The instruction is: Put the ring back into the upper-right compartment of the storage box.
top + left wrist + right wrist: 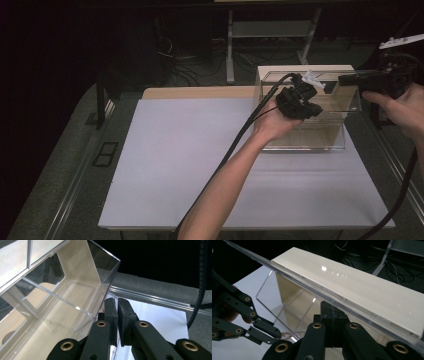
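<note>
Dark room with cables and a table leg behind; a white sheet is laid over the grey table, and one clear plastic box with a cream lid or back panel is stood at the sheet's far right corner, which is where the handled thing sits. Left of the box, nothing else is seen on the sheet. At the box's near left corner the left gripper is held by one hand; in the left gripper view the jaws are seen nearly closed with a thin gap, and a clear wall edge appears to be taken between or just beside them, though which one cannot be told for sure. At the box's right side the right gripper is held level by the other hand; in the right gripper view the jaws are pressed together beneath the box's clear top edge, and whether a wall is pinched cannot be told. Risks judged: the smooth wall could be slipped from narrow pads, the light box could be tipped or dragged off the sheet's edge if the two pulls are uneven, and the thin panel could be flexed or cracked by over-squeezing. Count: one box, one sheet, two grippers, two hands, two trailing cables.
</note>
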`<state>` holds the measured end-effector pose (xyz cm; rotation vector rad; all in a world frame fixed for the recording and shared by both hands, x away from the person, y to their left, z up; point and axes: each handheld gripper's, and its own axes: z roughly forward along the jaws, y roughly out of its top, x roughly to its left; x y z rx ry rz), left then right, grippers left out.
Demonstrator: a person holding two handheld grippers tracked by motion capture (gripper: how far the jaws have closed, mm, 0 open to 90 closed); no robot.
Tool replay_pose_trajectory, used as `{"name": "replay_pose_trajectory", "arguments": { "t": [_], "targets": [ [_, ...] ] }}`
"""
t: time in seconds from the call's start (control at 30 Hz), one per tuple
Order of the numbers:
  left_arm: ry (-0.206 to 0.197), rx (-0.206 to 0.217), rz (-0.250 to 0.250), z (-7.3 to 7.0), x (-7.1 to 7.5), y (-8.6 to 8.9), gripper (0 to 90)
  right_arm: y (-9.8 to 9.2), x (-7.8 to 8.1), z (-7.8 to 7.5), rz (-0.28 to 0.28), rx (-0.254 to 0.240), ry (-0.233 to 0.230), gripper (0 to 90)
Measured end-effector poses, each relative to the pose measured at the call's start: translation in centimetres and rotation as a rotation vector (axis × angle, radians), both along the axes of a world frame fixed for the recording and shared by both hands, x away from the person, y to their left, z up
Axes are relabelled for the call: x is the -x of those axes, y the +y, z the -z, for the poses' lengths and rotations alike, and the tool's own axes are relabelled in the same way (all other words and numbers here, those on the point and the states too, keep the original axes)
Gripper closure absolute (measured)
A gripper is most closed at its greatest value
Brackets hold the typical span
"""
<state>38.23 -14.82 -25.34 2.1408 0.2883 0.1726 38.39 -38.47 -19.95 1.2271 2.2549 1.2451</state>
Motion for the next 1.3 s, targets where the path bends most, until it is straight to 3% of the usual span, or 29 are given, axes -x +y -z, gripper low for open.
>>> {"name": "replay_pose_trajectory", "arguments": {
  "t": [0.7, 1.3],
  "targets": [
    [-0.039, 0.005, -0.034, 0.0, -1.3, -2.3, 86.3, 0.1, 0.0, -0.1, 0.005, 0.005, 0.007, 89.6],
    [-0.030, 0.018, -0.076, 0.5, -1.8, -2.8, 83.6, 0.1, 0.0, -0.1, 0.006, 0.004, 0.006, 89.6]
  ]
}}
